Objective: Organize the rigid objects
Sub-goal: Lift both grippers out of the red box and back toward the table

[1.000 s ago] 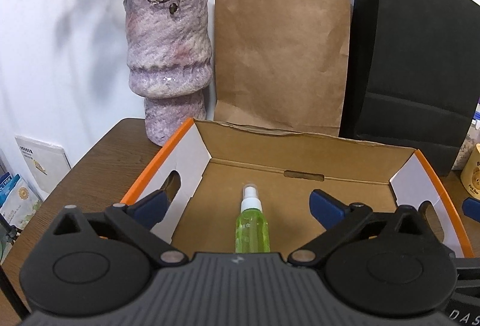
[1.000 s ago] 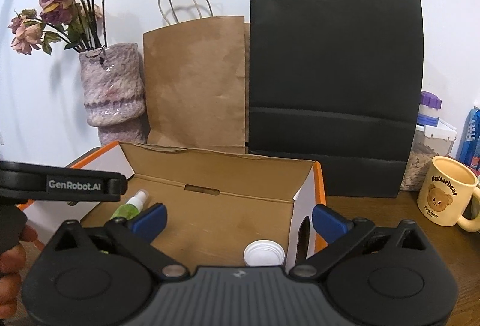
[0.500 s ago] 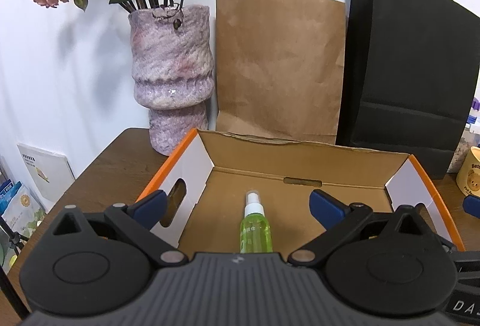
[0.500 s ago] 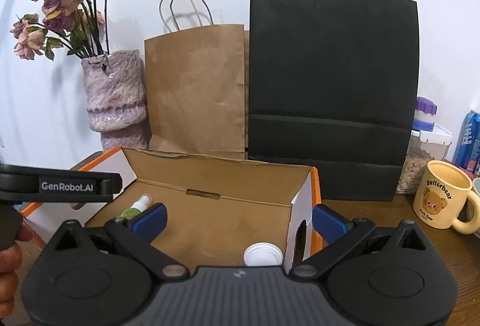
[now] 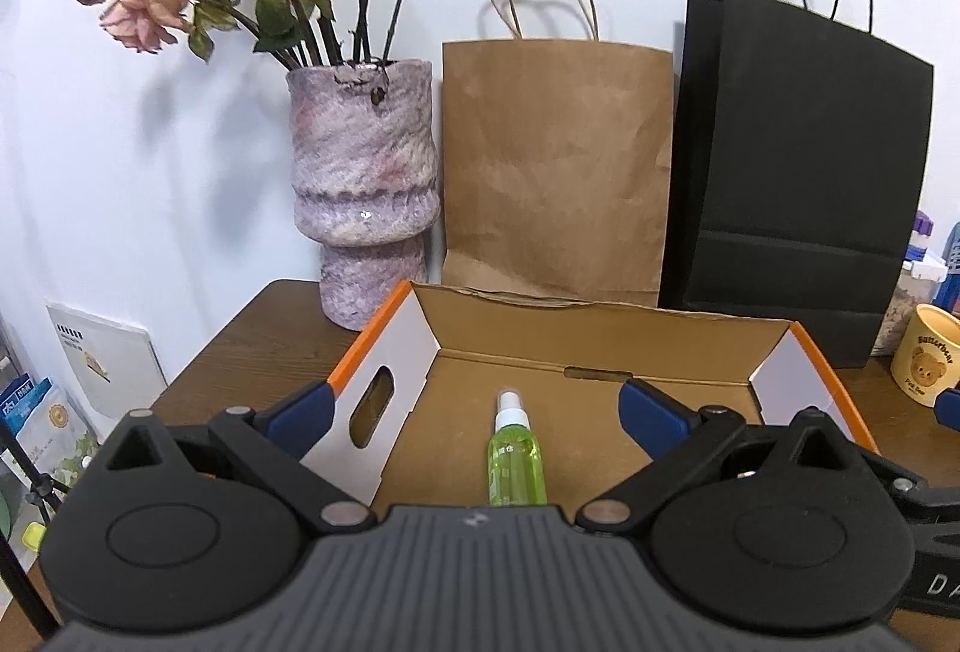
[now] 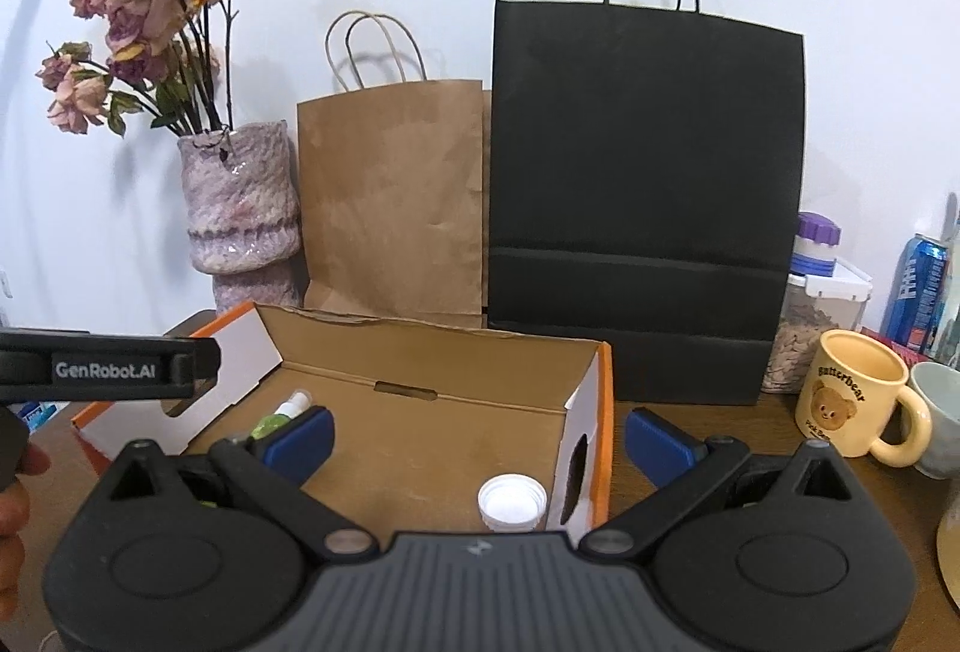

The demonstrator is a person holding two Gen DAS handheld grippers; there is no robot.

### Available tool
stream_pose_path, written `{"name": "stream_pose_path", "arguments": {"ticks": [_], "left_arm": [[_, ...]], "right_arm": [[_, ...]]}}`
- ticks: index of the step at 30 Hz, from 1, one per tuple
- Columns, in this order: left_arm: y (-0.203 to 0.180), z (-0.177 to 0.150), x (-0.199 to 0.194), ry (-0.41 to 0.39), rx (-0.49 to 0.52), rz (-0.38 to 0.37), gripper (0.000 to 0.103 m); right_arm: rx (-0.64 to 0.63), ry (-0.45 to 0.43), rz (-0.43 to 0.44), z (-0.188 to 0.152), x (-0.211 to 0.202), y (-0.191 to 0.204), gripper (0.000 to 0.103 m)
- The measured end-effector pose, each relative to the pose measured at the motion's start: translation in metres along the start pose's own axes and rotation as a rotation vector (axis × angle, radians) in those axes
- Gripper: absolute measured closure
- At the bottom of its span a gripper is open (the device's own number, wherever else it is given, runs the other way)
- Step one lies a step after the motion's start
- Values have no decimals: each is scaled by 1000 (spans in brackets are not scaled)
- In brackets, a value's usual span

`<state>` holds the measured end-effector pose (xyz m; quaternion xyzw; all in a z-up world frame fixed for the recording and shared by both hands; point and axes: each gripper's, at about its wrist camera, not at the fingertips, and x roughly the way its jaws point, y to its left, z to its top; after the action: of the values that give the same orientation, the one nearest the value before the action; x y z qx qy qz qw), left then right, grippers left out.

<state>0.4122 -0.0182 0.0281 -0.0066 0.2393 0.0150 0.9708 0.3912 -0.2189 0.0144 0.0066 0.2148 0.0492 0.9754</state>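
We are holding the left claw (image 5: 474,403) wide open and empty — the green spray bottle (image 5: 515,463) is lying dead ahead between its fingers in the cardboard box (image 5: 600,328), long axis pointing away; the right claw (image 6: 477,430), also agape, is sitting farther off.

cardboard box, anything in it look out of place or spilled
Nothing stands out. In the cardboard box the green spray bottle lies on its side with its cap on, and a white lid sits near the right end wall. No liquid shows on the box floor.
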Motion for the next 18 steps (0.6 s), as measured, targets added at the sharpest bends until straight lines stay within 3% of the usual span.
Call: {"name": "stream_pose_path", "arguments": {"ticks": [18], "left_arm": [[3,-23,-65,-29,1,-7,0]], "right_arm": [[-23,-29,18,-14,-69,-2,0]]}}
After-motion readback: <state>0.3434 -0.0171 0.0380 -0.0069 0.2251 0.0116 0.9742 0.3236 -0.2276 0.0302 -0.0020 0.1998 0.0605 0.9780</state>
